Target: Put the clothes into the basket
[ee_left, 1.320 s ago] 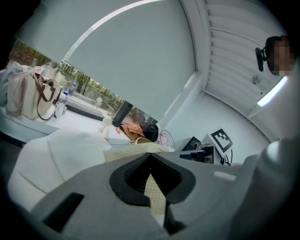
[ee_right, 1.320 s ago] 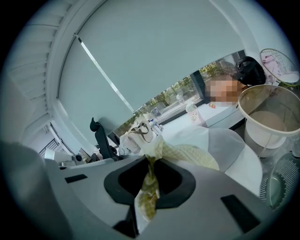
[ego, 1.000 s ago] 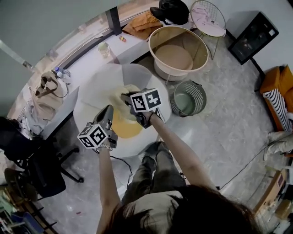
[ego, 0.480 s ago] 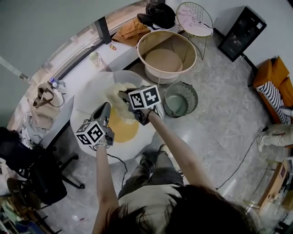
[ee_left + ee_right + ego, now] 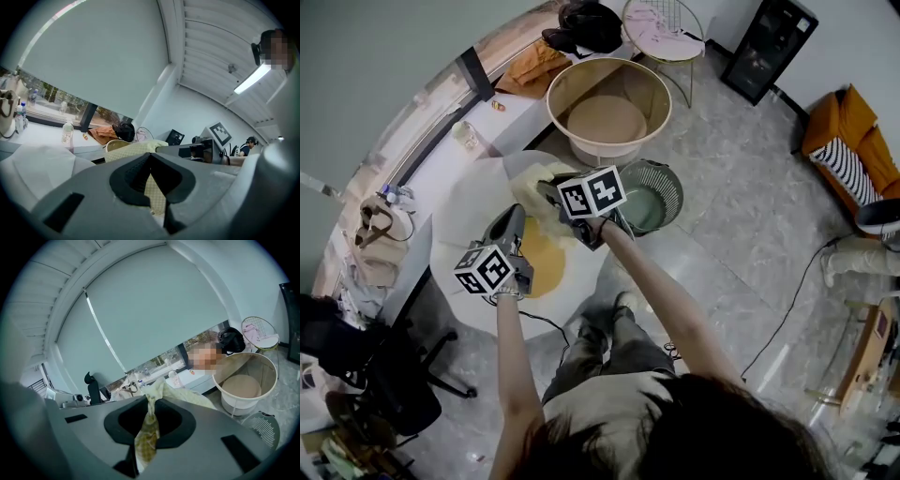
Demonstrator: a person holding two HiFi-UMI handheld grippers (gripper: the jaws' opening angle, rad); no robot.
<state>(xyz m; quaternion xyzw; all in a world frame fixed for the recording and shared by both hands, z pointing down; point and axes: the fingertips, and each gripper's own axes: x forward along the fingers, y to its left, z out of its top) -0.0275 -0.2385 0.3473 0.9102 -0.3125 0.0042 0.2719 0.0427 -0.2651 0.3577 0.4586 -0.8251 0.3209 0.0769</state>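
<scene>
A pale yellow checked garment (image 5: 534, 187) is stretched between my two grippers above the white round table (image 5: 464, 202). Its darker yellow part (image 5: 546, 264) spreads below them. My right gripper (image 5: 547, 188) is shut on a bunched corner of the cloth (image 5: 147, 437), which hangs out through its jaws. My left gripper (image 5: 514, 219) is shut on another edge of the cloth (image 5: 153, 187). The big round beige basket (image 5: 609, 103) stands on the floor beyond the table, showing in the right gripper view (image 5: 246, 380) to the right and in the left gripper view (image 5: 115, 145) behind the cloth.
A small green wire bin (image 5: 654, 195) stands by the table's right edge, between it and the basket. On the window counter lie an orange cloth (image 5: 530, 67), a black bag (image 5: 586, 23) and a bottle (image 5: 467, 134). A wire side table (image 5: 661, 23) stands behind the basket. A cable (image 5: 787, 309) crosses the floor.
Both grippers have risen and carried the yellow garment toward the table's right side, nearer the green bin and the basket. Both stay shut on the cloth.
</scene>
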